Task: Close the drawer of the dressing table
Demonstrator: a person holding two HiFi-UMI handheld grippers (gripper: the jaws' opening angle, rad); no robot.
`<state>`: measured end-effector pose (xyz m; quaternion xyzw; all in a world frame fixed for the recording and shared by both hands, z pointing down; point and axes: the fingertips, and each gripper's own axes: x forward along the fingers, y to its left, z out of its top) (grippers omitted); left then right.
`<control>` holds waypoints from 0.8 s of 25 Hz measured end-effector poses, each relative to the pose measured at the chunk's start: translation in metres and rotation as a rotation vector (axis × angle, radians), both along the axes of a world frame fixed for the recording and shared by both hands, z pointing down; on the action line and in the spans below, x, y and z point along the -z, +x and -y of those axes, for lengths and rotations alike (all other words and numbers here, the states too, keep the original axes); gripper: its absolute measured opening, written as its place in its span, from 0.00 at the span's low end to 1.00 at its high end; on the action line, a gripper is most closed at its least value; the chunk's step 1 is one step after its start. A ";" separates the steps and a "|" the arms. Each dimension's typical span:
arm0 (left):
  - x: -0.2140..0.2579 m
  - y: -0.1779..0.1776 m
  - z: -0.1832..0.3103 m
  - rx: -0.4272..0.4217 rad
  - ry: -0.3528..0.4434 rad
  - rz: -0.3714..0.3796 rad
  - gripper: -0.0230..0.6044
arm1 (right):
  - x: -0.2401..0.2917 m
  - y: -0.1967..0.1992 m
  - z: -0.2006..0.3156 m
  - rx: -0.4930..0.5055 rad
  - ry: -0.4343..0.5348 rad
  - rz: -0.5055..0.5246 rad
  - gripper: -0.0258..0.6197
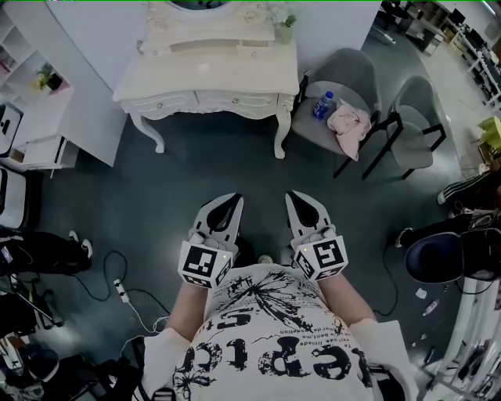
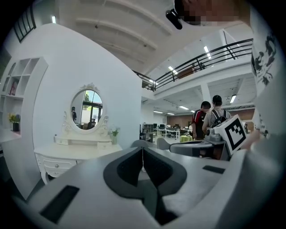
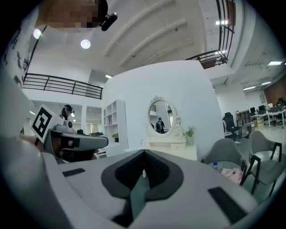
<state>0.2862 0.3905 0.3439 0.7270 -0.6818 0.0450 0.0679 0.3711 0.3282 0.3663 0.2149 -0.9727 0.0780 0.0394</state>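
Your dressing table (image 1: 205, 74) loses most of its mirror (image 1: 196, 4) to the head view's top edge. Its drawer fronts (image 1: 196, 100) are too small to tell whether any stands ajar (your left gripper (image 2: 143, 150) half hides them in its own view). The print on the bottle (image 1: 322, 105) is unreadable.

The dark floor (image 1: 219, 164) holds a white dressing table (image 1: 207, 74) on curvy legs, and just beside it stand two grey chairs (image 1: 356, 74), side by side. A little plant (image 1: 285, 27) sits on the table top near its right end, and a blue bottle (image 1: 322, 105) and a pink cloth (image 1: 348, 125) lie next to each other on the seat of the chair closest to the table. A white power strip (image 1: 120, 290) lies on the floor at the left, well apart from the table.
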 end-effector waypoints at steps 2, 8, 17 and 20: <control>-0.001 -0.010 0.008 -0.002 -0.001 -0.004 0.07 | -0.002 -0.009 0.006 -0.003 0.003 -0.007 0.07; -0.004 -0.049 0.036 -0.018 -0.005 -0.023 0.07 | -0.004 -0.043 0.035 -0.026 0.001 -0.025 0.07; 0.000 -0.139 0.095 -0.065 0.003 -0.052 0.07 | -0.004 -0.119 0.087 -0.099 -0.008 -0.060 0.07; 0.005 -0.171 0.115 -0.082 0.011 -0.053 0.07 | -0.001 -0.148 0.105 -0.115 -0.002 -0.068 0.07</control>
